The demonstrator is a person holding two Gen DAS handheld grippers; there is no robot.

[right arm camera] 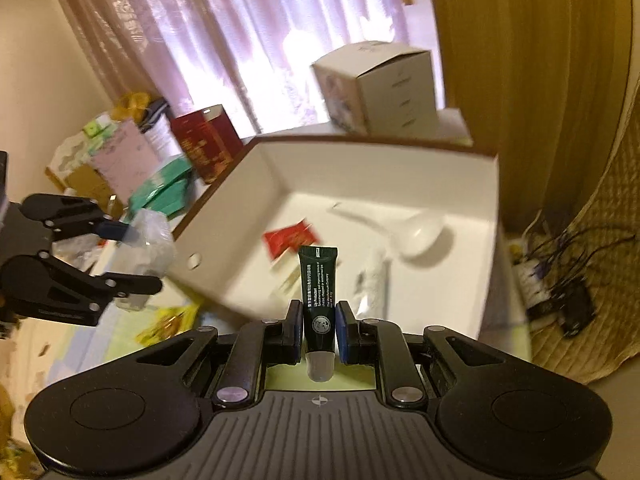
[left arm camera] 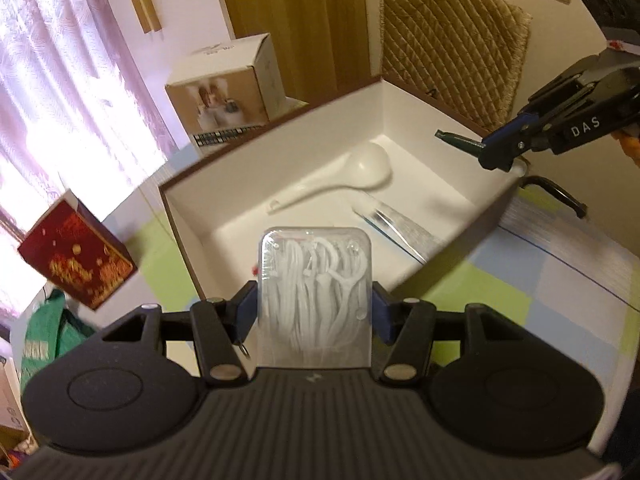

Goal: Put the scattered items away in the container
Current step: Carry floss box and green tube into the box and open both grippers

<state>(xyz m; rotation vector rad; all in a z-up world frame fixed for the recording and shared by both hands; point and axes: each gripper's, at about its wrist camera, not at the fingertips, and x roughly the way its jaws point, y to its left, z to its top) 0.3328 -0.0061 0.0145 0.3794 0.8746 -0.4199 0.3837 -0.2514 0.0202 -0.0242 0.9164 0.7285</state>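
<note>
My left gripper is shut on a clear plastic box of white floss picks, held in the air just short of the near rim of the white container. My right gripper is shut on a small dark green tube, cap toward the camera, above the container's near edge. In the left wrist view the right gripper hangs over the container's right corner with the green tube sticking out. The left gripper with the clear box shows at the left in the right wrist view.
Inside the container lie a white spoon, a clear-wrapped item and a red packet. A red carton, a white printed carton and a quilted chair back stand around. A patchwork cloth covers the table.
</note>
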